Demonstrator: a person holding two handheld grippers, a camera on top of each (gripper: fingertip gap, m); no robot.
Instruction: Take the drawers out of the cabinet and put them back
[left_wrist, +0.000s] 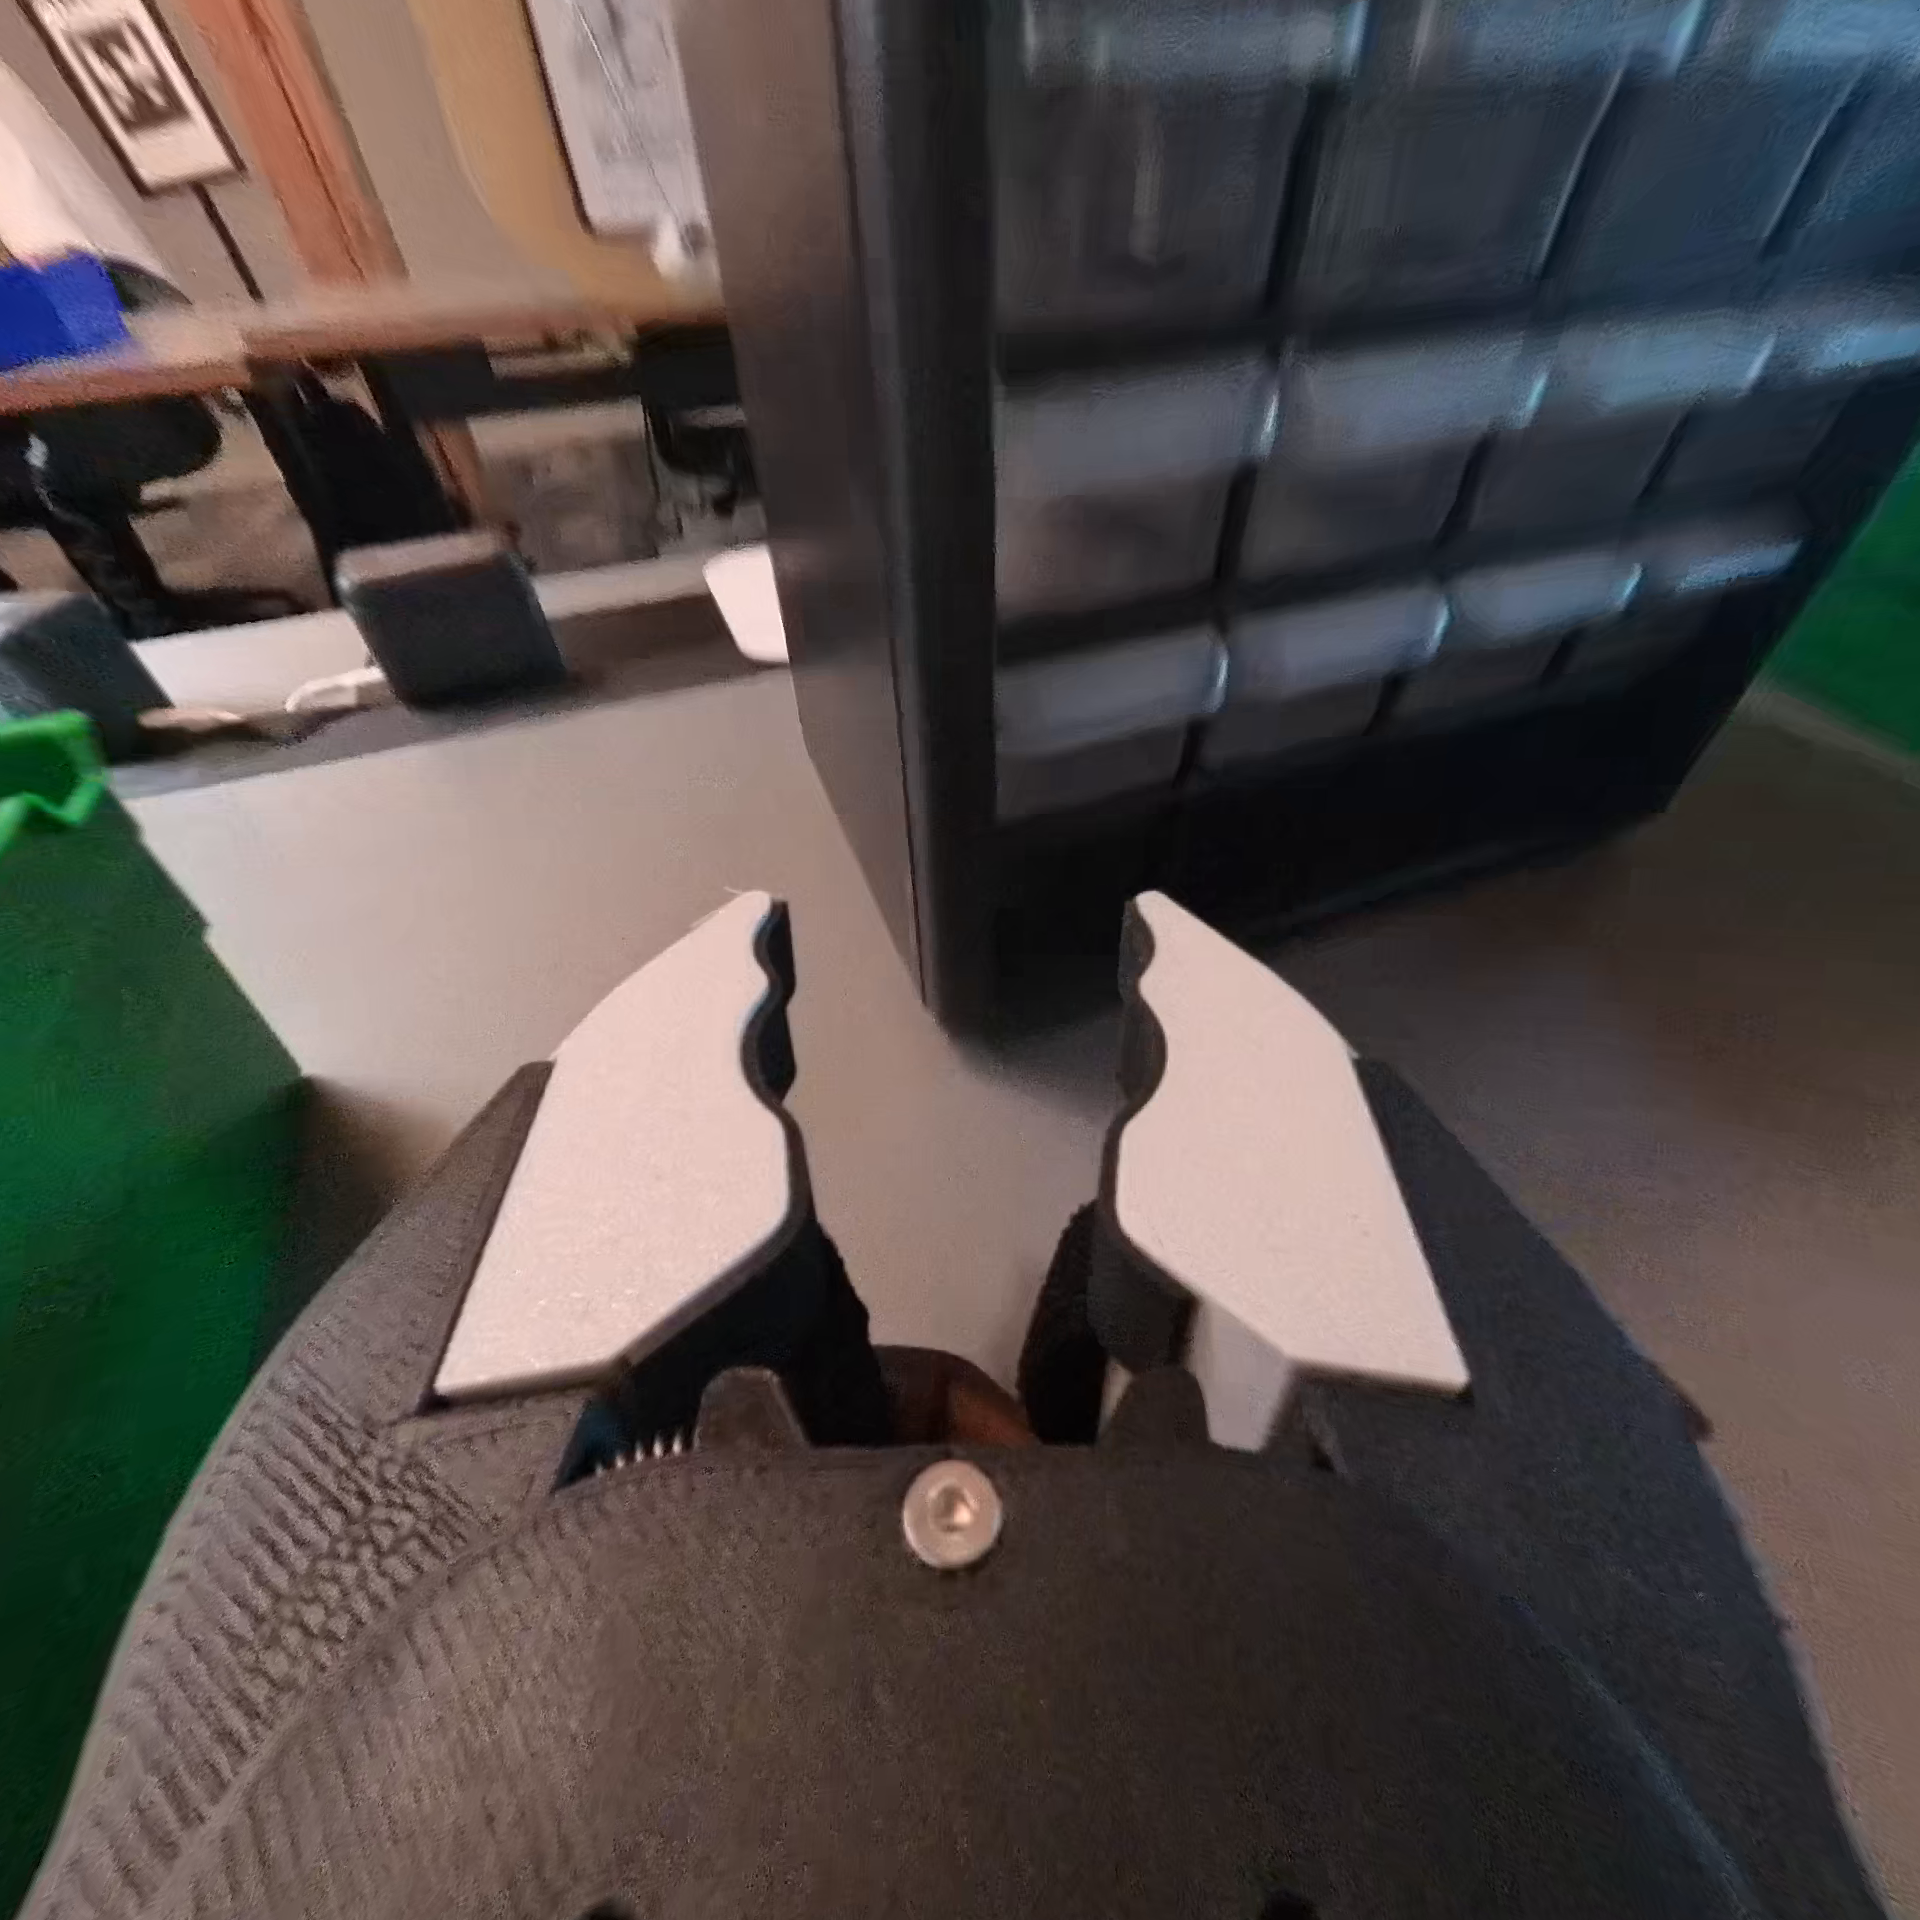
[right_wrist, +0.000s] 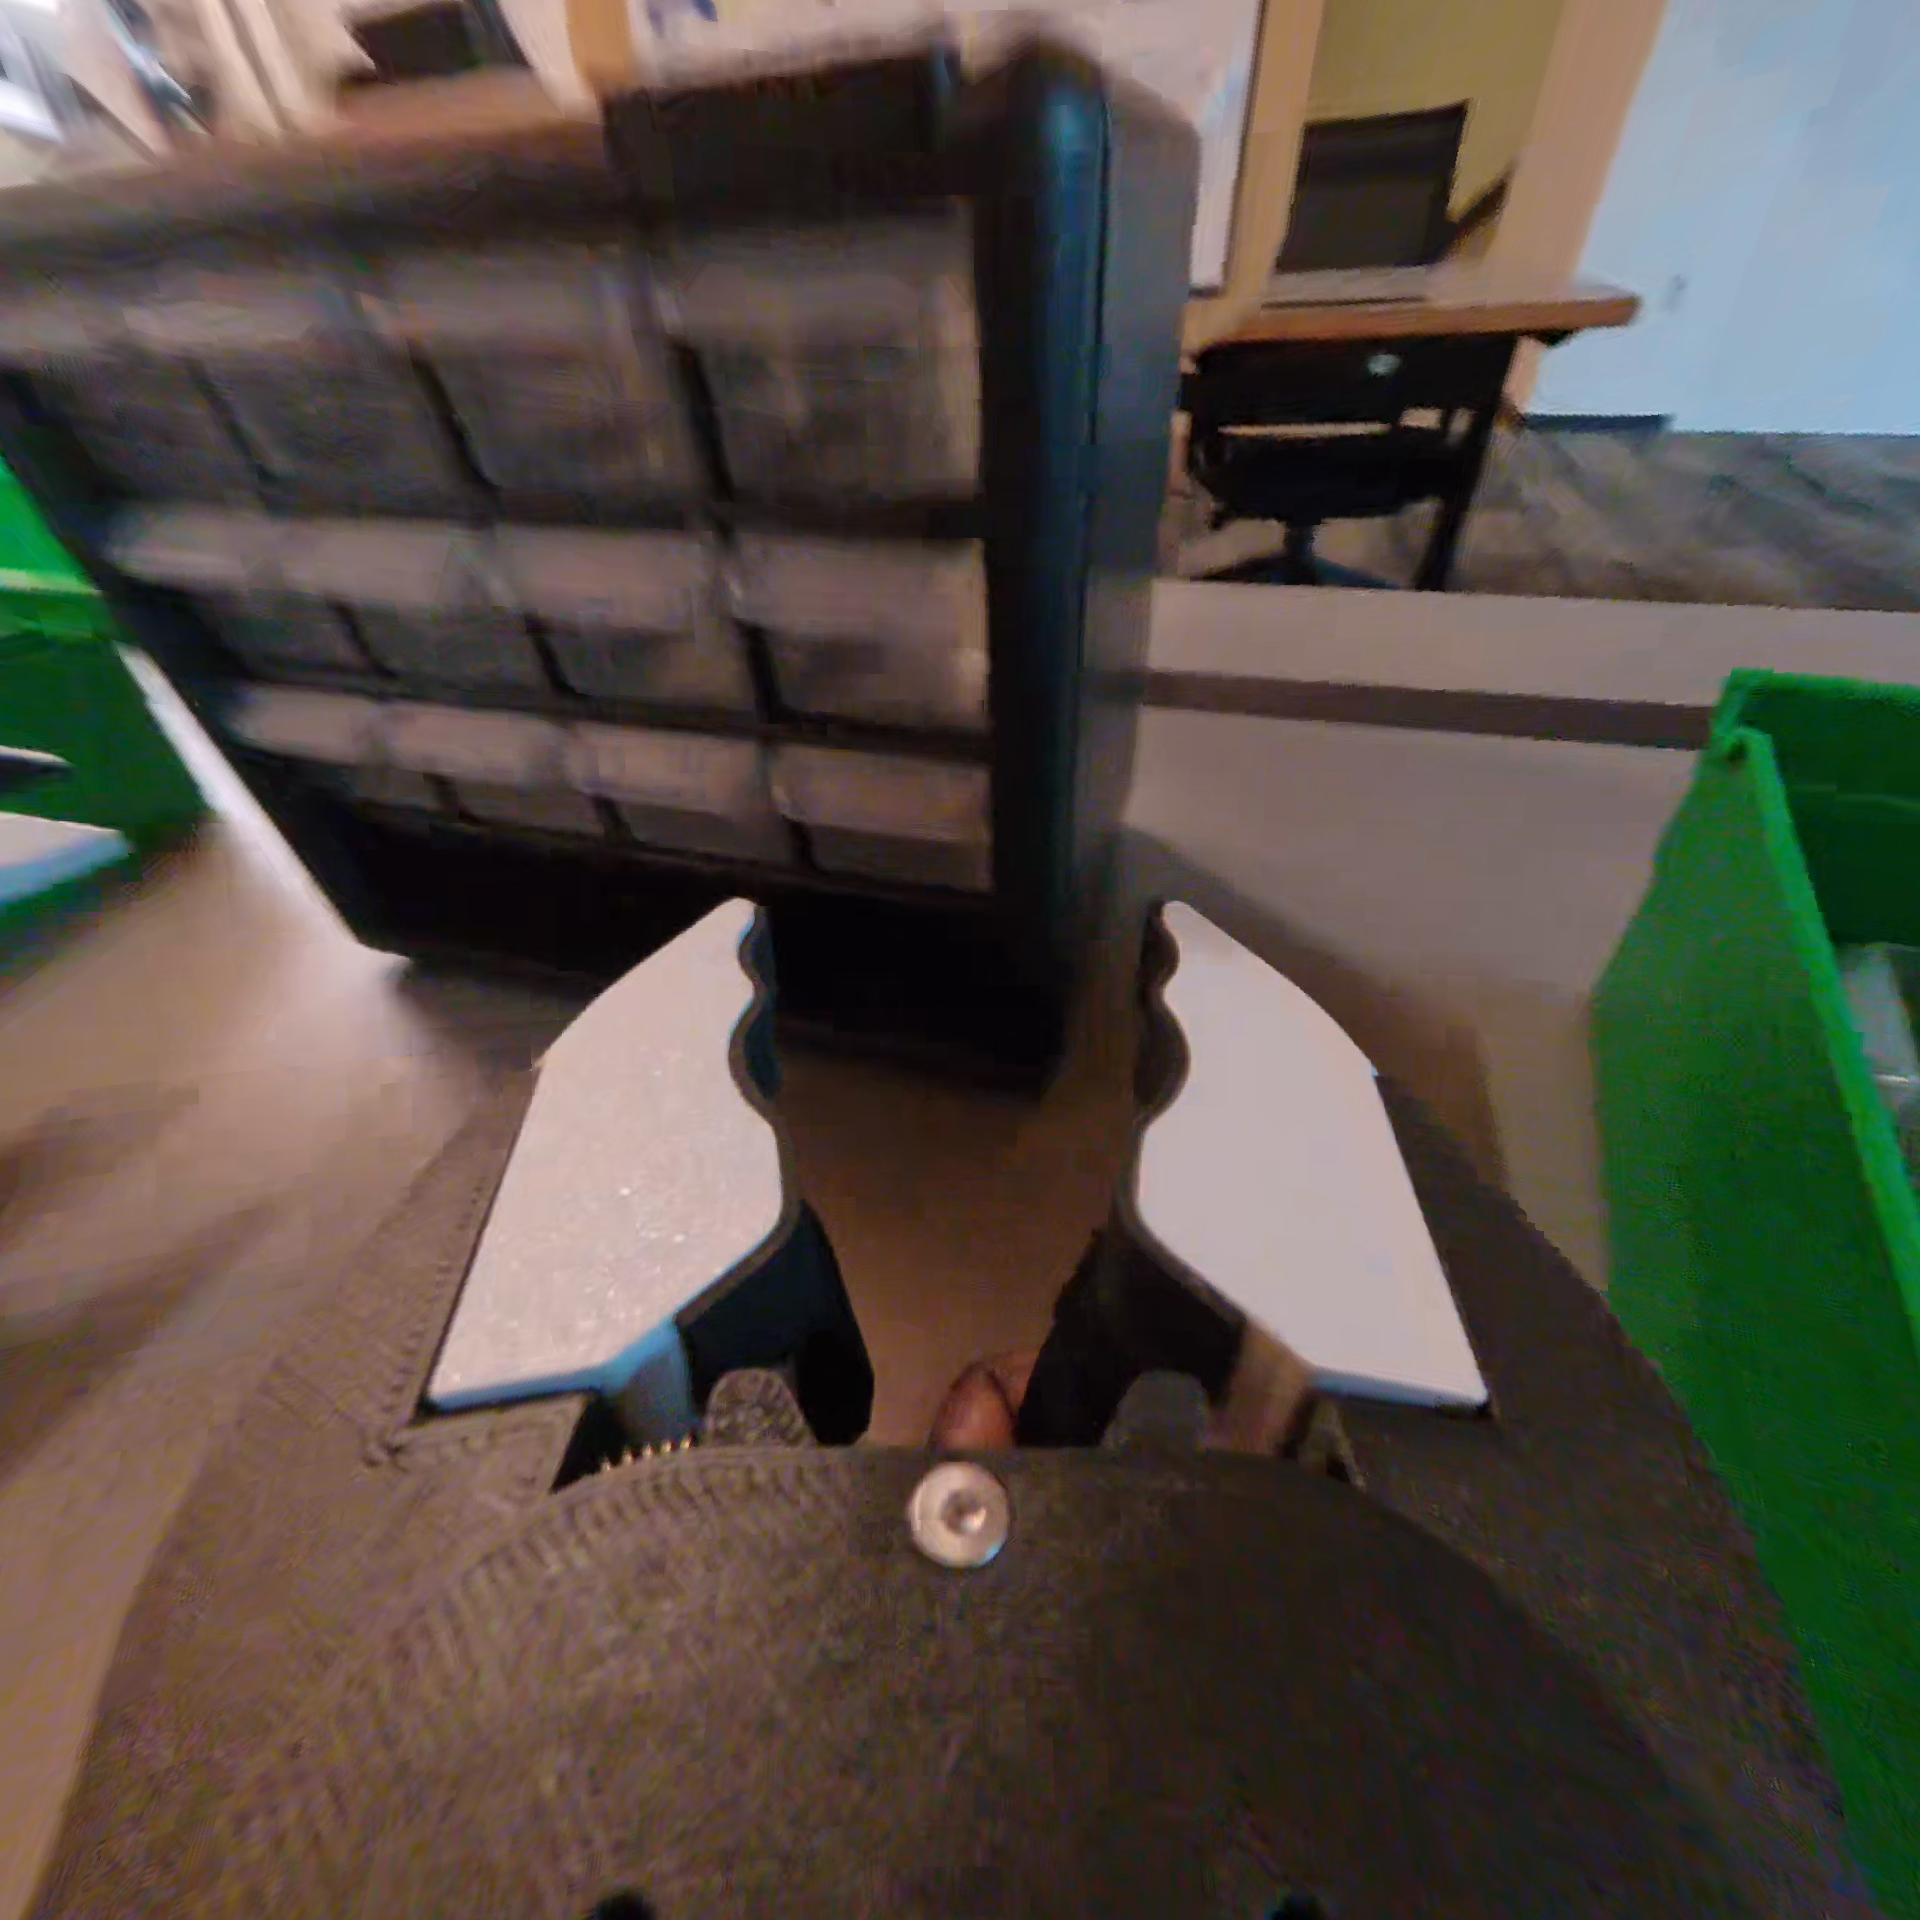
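Left wrist view: left claw (left_wrist: 954, 925) gapes empty near the black cabinet (left_wrist: 883, 520); right claw (right_wrist: 954, 930) likewise spread, holding nothing.

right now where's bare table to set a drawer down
Bare table lies in front of the cabinet. Left: a clear strip between cabinet and green bin. Right: a gap before the other green bin. Behind the cabinet's left it's cluttered.

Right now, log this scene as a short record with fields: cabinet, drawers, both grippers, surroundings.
cabinet: black plastic multi-drawer cabinet, upright on grey tabletop
drawers: translucent grey small drawers, all seemingly seated; image blurred
left gripper: open, empty, facing the cabinet's left front corner
right gripper: open, empty, facing its right front corner
surroundings: green plastic bin on the right, another green bin on the left
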